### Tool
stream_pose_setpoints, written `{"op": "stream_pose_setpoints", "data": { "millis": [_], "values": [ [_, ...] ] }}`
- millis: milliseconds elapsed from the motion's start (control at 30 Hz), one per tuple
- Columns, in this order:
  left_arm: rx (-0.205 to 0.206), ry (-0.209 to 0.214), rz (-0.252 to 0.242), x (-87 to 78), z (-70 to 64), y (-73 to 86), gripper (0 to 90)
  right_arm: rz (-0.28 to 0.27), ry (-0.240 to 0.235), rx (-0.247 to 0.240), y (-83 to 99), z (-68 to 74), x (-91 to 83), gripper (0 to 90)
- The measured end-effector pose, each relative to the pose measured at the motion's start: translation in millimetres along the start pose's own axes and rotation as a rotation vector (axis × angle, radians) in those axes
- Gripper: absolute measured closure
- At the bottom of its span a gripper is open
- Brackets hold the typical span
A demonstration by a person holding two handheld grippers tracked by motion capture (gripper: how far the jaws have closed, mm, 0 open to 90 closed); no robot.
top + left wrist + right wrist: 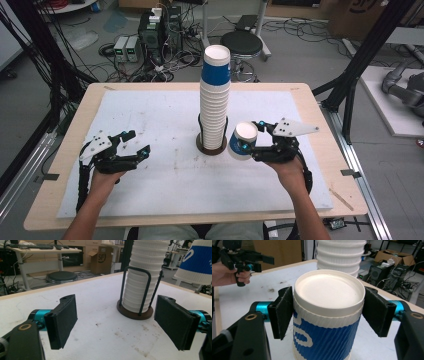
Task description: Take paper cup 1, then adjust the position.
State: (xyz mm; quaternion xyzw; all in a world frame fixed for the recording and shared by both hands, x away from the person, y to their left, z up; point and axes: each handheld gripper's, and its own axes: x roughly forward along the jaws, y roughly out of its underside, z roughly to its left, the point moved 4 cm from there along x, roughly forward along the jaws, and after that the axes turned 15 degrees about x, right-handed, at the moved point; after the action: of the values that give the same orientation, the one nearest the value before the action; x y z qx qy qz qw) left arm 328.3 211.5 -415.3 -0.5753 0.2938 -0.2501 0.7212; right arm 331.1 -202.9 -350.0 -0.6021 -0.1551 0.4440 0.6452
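A tall stack of upturned white paper cups [215, 102], its top one banded blue, stands in a black wire holder on a round brown base [202, 146] at the table's middle. Just right of that base my right gripper [250, 137] is shut on a single blue-and-white cup [243, 141]. In the right gripper view the cup [325, 332] sits bottom-up between both pads [282, 312]. My left gripper [138, 141] hovers open and empty at the left of the mat. In the left gripper view the stack [140, 282] stands ahead, with the held cup [197, 262] at upper right.
A white mat [165, 115] covers the wooden table [60, 165]. A black stool [241, 44] and floor electronics with cables [155, 35] lie beyond the far edge. Black frame posts [360, 60] rise at the right.
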Motion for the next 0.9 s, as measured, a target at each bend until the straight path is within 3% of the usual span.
{"op": "stream_pose_setpoints", "data": {
  "millis": [200,400,633,900],
  "values": [
    [0.016,0.04,-0.026,4.6,-5.2,-6.7,17.9,0.016,-0.02,-0.008,8.3,6.2,7.0,29.7],
    [0.013,0.052,-0.019,6.4,-8.6,-6.2,17.9,0.021,-0.024,-0.017,10.2,11.6,11.3,29.7],
    [0.012,0.06,-0.045,5.7,-9.4,-9.2,17.9,0.031,-0.039,-0.021,16.1,14.4,15.9,29.7],
    [0.043,0.154,-0.076,12.7,-24.3,-18.1,17.4,0.032,-0.062,-0.019,16.5,18.8,15.1,29.7]
  ]
}}
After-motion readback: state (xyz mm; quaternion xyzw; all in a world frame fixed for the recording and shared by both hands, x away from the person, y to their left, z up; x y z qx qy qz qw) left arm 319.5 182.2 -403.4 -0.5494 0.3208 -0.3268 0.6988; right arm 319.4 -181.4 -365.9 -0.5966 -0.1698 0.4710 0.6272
